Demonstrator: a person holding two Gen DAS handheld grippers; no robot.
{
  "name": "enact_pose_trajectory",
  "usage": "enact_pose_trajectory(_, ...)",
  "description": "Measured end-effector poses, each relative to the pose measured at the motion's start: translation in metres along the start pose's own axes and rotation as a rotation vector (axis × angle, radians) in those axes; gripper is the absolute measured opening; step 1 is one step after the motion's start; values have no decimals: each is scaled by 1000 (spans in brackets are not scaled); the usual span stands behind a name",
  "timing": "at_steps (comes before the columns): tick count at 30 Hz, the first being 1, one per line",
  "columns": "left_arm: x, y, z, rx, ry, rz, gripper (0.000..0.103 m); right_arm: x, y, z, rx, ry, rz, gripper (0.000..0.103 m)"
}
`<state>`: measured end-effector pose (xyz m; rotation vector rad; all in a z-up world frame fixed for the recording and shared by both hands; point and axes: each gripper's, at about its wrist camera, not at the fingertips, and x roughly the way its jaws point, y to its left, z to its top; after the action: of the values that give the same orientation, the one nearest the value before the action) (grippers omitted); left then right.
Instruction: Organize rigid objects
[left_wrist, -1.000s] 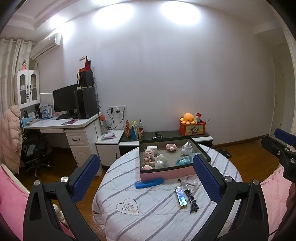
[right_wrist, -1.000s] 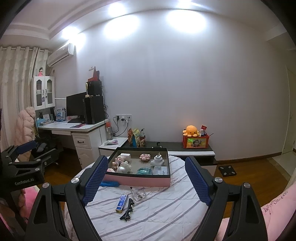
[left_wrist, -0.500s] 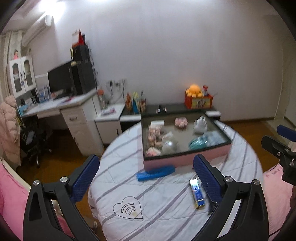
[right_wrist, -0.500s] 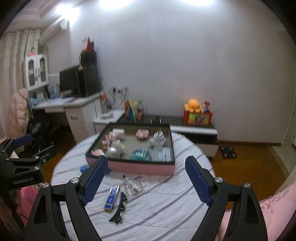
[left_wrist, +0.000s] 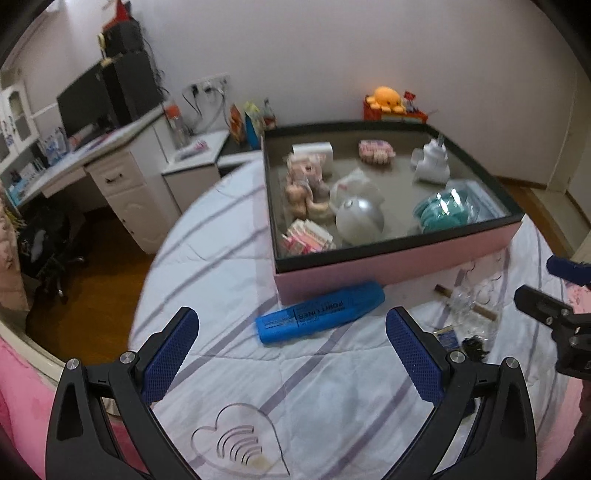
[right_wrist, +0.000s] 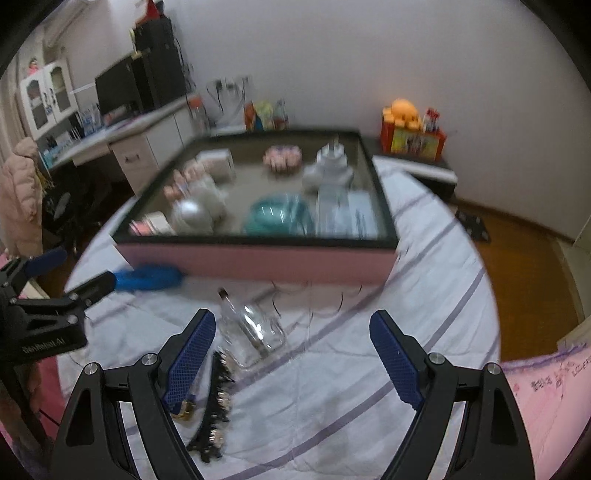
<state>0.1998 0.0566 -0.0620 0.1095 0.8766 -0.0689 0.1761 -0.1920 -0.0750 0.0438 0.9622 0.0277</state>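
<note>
Both grippers, left gripper (left_wrist: 291, 354) and right gripper (right_wrist: 291, 360), stand wide apart and hold nothing above the striped bedcover (left_wrist: 207, 258). Pink storage box (left_wrist: 399, 264) holds a white plug (left_wrist: 430, 162), teal item (left_wrist: 439, 212), silver ball (left_wrist: 358, 218) and pink toys. Blue highlighter (left_wrist: 319, 312) lies touching its front wall; clear bottle (right_wrist: 251, 328) and black hair clip (right_wrist: 214, 406) lie nearby.

Glossy blue plastic marker (left_wrist: 320, 312) lies on matt striped cloth (left_wrist: 332, 387).

One pink box (left_wrist: 399, 258), one blue marker (left_wrist: 320, 312), one clear bottle (right_wrist: 251, 328), one black hair clip (right_wrist: 214, 413), two hand-held grippers.
</note>
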Motion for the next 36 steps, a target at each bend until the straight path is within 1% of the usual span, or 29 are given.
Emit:
enact_pose_trajectory(3, 17, 1, 1, 13, 32, -32, 102, 17, -2, -4, -2, 40, -18, 87)
enact_pose_trajectory(6, 33, -7, 0, 60, 62, -36, 102, 30, -2, -6, -8, 60, -20, 87)
enact_pose_trajectory(7, 38, -11, -1, 77, 68, -32, 98, 32, -2, -6, -9, 62, -12, 87)
enact_pose_trajectory(8, 43, -15, -3, 93, 75, -28, 83, 34, -2, -6, -6, 60, 8, 87)
enact_pose_trajectory(10, 52, -18, -8, 112, 101, -32, 77, 36, -1, -5, -7, 58, 30, 87)
enact_pose_trajectory(11, 49, -19, -9, 111, 76, -49, 54, 37, -2, -4, -8, 56, 36, 87)
enact_pose_trajectory(12, 47, -18, -10, 107, 79, -97, 42, 37, -2, -4, -10, 58, 43, 86)
enact_pose_trajectory(13, 44, -17, -11, 94, 82, -148, 21, 37, -1, -4, -12, 60, 53, 84)
enact_pose_trajectory(14, 42, -18, -12, 92, 85, -153, 5, 37, 0, -4, -11, 63, 70, 78)
enact_pose_trajectory(15, 41, -19, -12, 98, 90, -136, 4, 37, 0, -4, -7, 68, 93, 67)
enact_pose_trajectory(16, 41, -20, -13, 102, 91, -130, 3, 36, 1, -5, -1, 77, 133, 57)
enact_pose_trajectory(17, 40, -21, -13, 102, 93, -125, 3, 36, 2, -7, -2, 86, 167, 55)
enact_pose_trajectory(18, 40, -22, -13, 104, 95, -118, 3, 36, 4, -8, -10, 95, 183, 55)
enact_pose_trajectory(19, 39, -23, -12, 108, 96, -110, 4, 37, 7, -10, -25, 101, 182, 55)
enact_pose_trajectory(21, 37, -27, -12, 123, 95, -85, 6, 37, 12, -12, -42, 100, 165, 57)
enact_pose_trajectory(22, 37, -29, -12, 132, 98, -74, 8, 38, 12, -13, -46, 102, 159, 59)
enact_pose_trajectory(24, 38, -31, -10, 146, 98, -71, 18, 39, 11, -13, -42, 106, 159, 59)
enact_pose_trajectory(25, 37, -31, -9, 146, 94, -82, 36, 40, 11, -14, -43, 107, 158, 59)
enact_pose_trajectory(26, 37, -32, -7, 146, 91, -97, 60, 41, 11, -14, -48, 110, 151, 59)
enact_pose_trajectory(27, 37, -33, -5, 149, 84, -114, 72, 44, 11, -14, -55, 114, 141, 59)
enact_pose_trajectory(28, 35, -35, -3, 155, 71, -137, 85, 47, 11, -15, -60, 116, 135, 59)
enact_pose_trajectory(29, 33, -36, -2, 161, 59, -155, 88, 50, 10, -14, -58, 116, 136, 59)
enact_pose_trajectory(30, 31, -38, -2, 169, 52, -170, 89, 50, 9, -14, -54, 109, 139, 58)
enact_pose_trajectory(31, 30, -41, -1, 181, 49, -172, 91, 50, 9, -13, -49, 101, 141, 55)
enact_pose_trajectory(32, 31, -42, 0, 186, 51, -161, 94, 50, 9, -13, -48, 99, 138, 54)
enact_pose_trajectory(33, 33, -44, 0, 188, 58, -144, 95, 49, 8, -12, -52, 101, 133, 54)
enact_pose_trajectory(35, 41, -43, -1, 181, 91, -112, 95, 46, 7, -12, -65, 102, 106, 54)
enact_pose_trajectory(36, 43, -41, -3, 170, 107, -111, 95, 43, 4, -11, -66, 100, 87, 54)
